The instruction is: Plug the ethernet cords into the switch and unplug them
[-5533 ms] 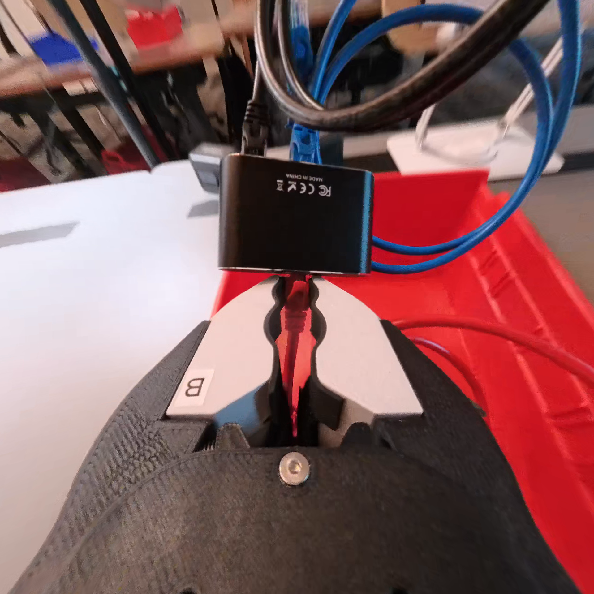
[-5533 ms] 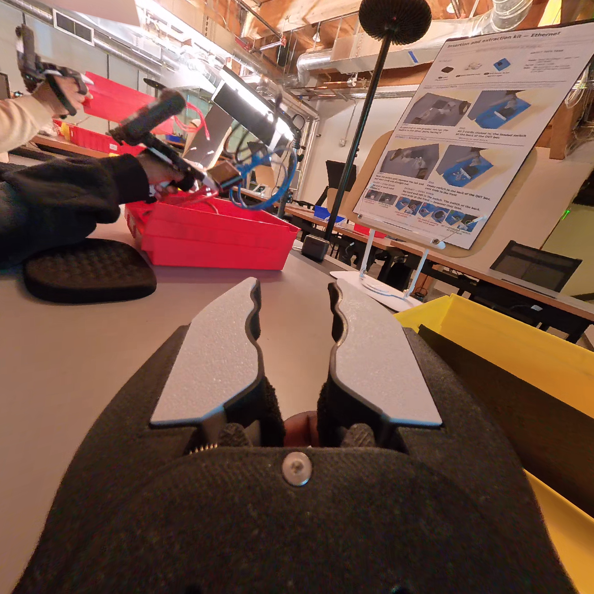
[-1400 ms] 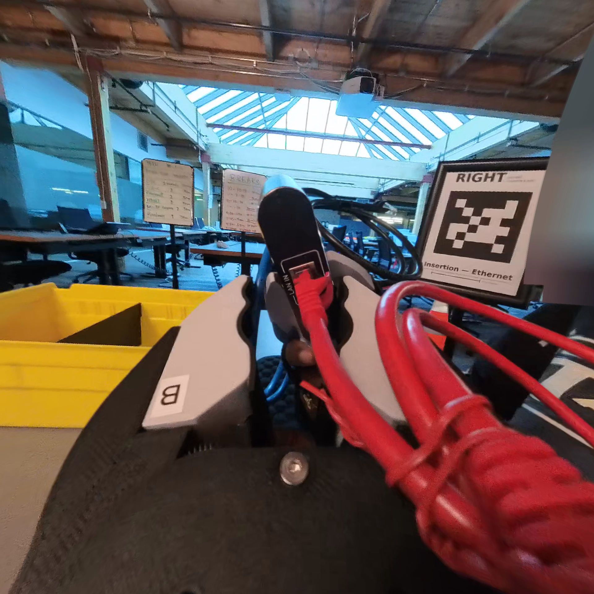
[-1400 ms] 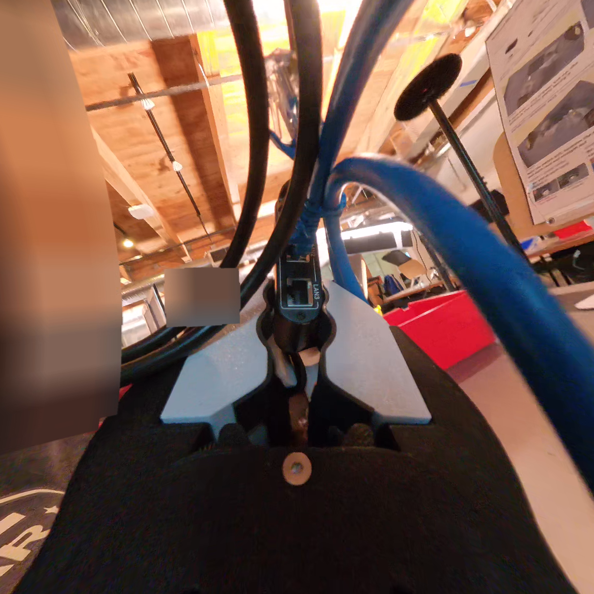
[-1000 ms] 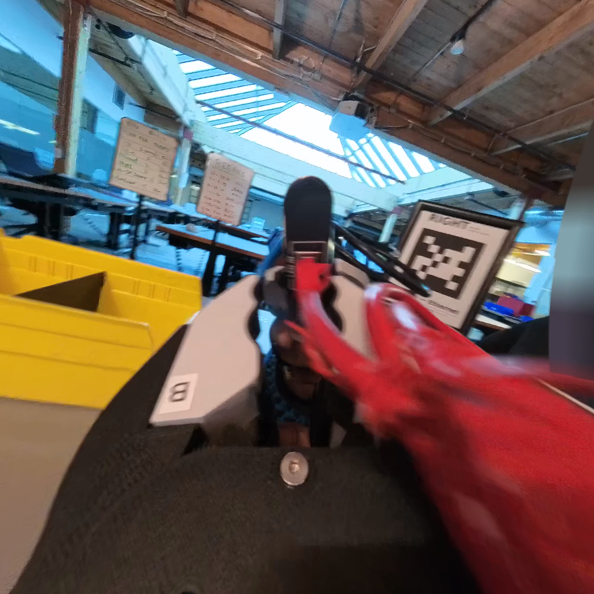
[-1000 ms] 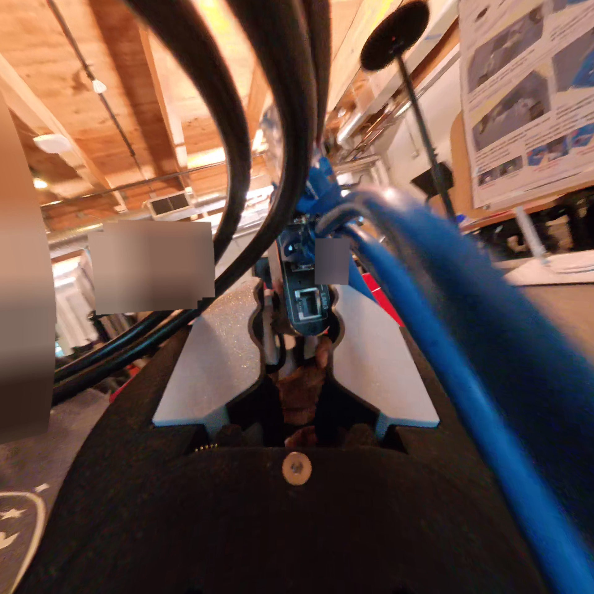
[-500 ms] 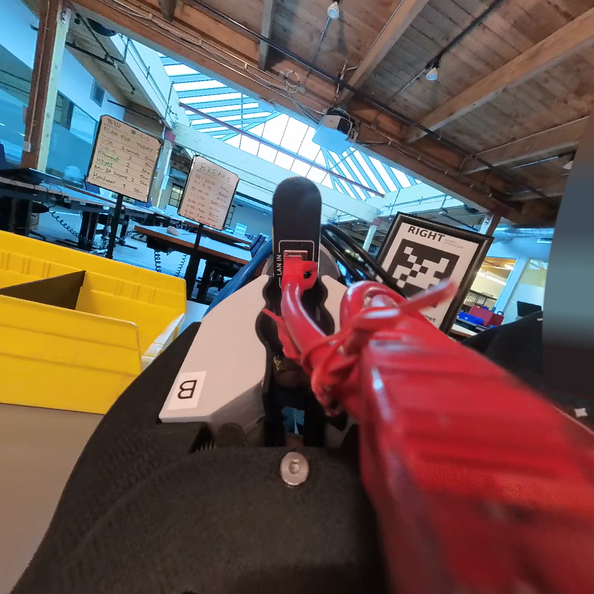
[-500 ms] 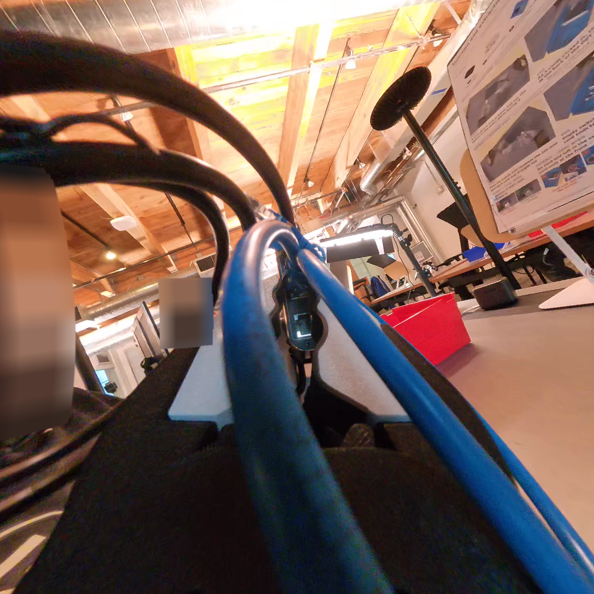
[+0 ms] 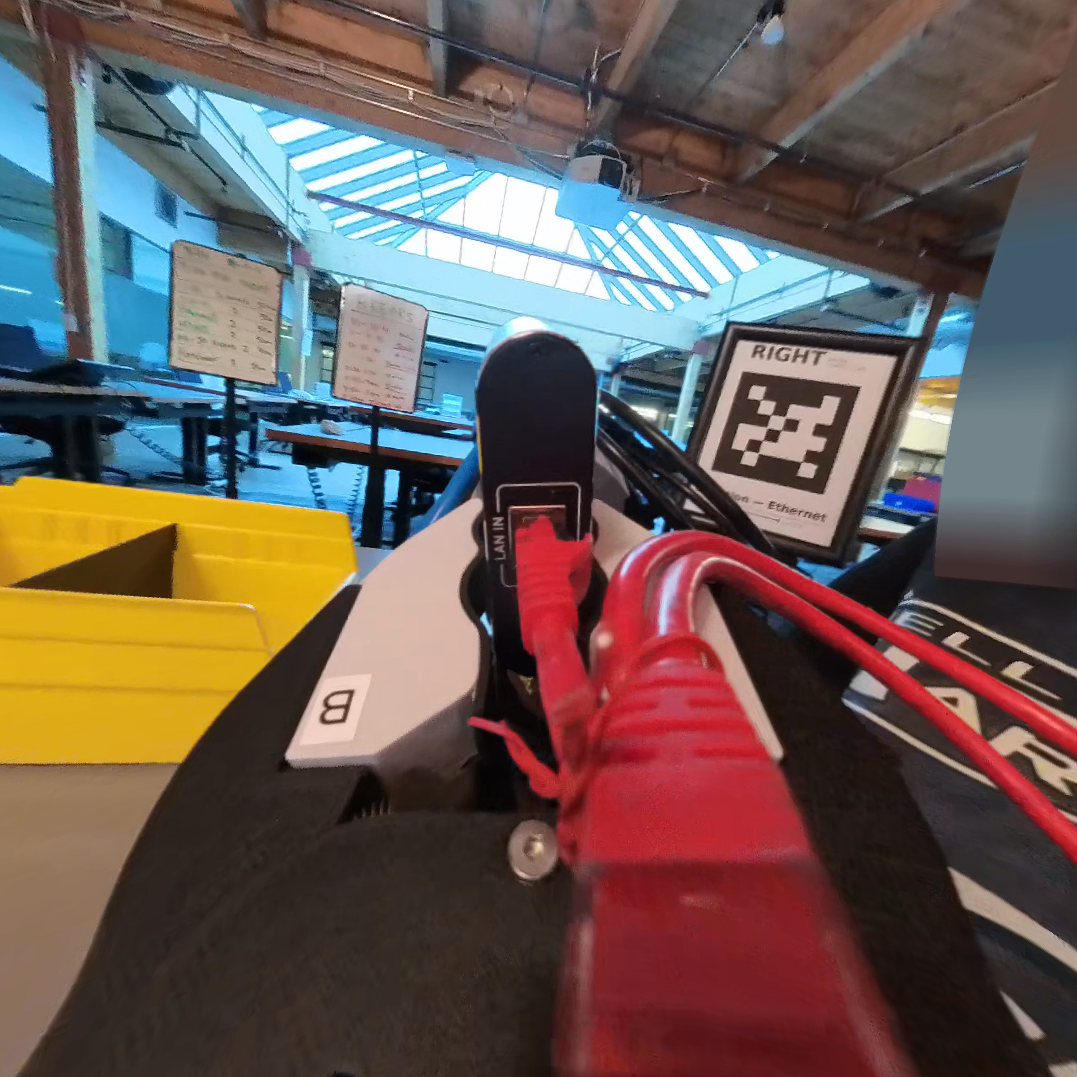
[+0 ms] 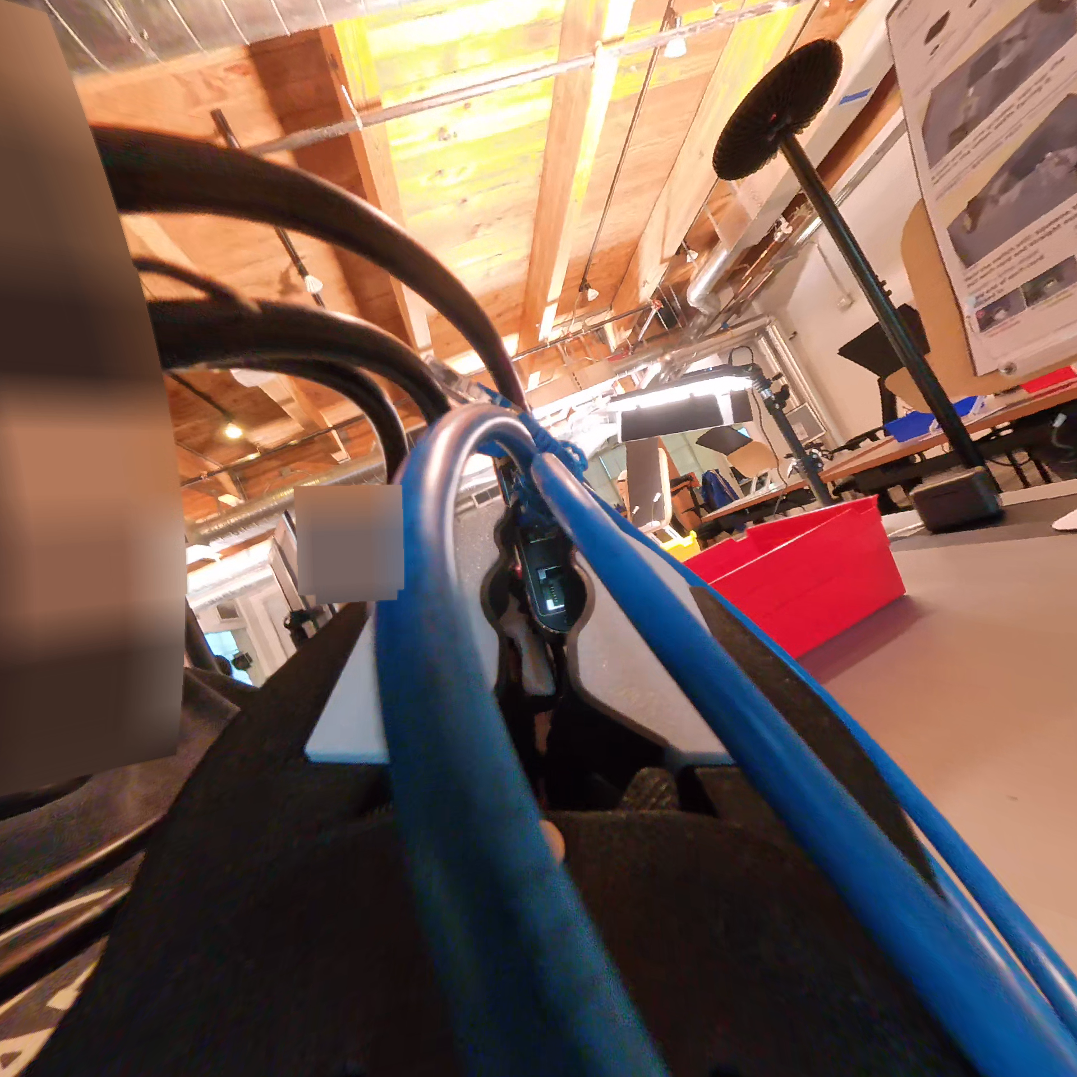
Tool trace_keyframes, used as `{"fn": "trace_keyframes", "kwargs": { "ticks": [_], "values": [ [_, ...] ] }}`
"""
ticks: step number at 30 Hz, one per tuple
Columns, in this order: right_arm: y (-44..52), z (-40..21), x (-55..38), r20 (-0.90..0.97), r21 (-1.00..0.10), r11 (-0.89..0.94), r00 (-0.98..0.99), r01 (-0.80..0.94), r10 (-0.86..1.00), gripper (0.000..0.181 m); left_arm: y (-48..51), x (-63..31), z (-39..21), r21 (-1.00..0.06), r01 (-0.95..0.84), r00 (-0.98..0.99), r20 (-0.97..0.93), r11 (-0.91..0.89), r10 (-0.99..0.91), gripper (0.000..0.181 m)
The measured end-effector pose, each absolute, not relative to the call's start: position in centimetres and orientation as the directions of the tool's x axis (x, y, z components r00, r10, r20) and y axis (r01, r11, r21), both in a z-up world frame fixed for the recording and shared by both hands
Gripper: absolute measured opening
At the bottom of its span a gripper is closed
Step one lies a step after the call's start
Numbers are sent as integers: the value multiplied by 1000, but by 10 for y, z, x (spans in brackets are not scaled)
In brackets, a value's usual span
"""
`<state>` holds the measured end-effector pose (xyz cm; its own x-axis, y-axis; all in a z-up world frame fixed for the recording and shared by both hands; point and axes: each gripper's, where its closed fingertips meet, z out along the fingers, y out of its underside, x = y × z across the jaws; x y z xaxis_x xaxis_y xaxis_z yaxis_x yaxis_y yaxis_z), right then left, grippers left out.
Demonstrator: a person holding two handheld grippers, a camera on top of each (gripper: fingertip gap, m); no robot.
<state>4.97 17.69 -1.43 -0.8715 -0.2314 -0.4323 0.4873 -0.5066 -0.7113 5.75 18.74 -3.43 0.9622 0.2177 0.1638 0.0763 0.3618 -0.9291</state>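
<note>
The black switch [image 9: 536, 419] stands upright between the fingers of my left gripper [image 9: 536, 583], which is shut on it. A red ethernet plug [image 9: 545, 559] sits in the switch's port, and the tied red cord bundle [image 9: 670, 757] lies over the gripper's right finger. In the right wrist view the switch's other end [image 10: 551, 583] shows an empty port. My right gripper [image 10: 539, 588] is shut on it. Blue cords [image 10: 454, 699] drape over this gripper and hide part of its fingers. Black cords [image 10: 291, 192] arc at the upper left.
A yellow bin [image 9: 116, 641] stands to the left on the grey table. A framed sign with a square code [image 9: 798, 431] is behind on the right, beside a dark printed mat [image 9: 991, 728]. A red bin [image 10: 804, 577], a black stand [image 10: 775, 111] and a poster board [image 10: 991, 175] are farther off. The grippers are tip to tip, or close to it.
My left fingers, apart around the switch 1.4 s ago, have closed on it. The red bundle has slid lower over the left gripper. The blue cords have shifted across the right gripper.
</note>
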Motion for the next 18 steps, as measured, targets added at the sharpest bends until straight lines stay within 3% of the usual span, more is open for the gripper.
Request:
{"fn": "trace_keyframes", "kwargs": {
  "ticks": [1, 8, 14, 15, 18],
  "values": [
    [176, -14, 50, -422, -726, -502, -881, 470, -214, 13, 186, 57, -34, -930, 73, 961, 162, 359, 224, 27],
    [169, -21, 55, -255, -864, -438, -966, 248, -44, 25, 180, 56, -35, -858, 262, 931, 345, 441, 118, 27],
    [165, -27, 57, -340, -817, -431, -924, 382, -174, 31, 174, 60, -46, -858, 284, 921, 368, 428, 127, 28],
    [162, -30, 56, -345, -816, -430, -922, 386, -173, 40, 172, 59, -48, -857, 281, 917, 372, 433, 142, 27],
    [158, -37, 51, -310, -832, -457, -947, 315, -89, 20, 168, 58, -53, -880, 231, 916, 341, 414, 213, 27]
  ]
}}
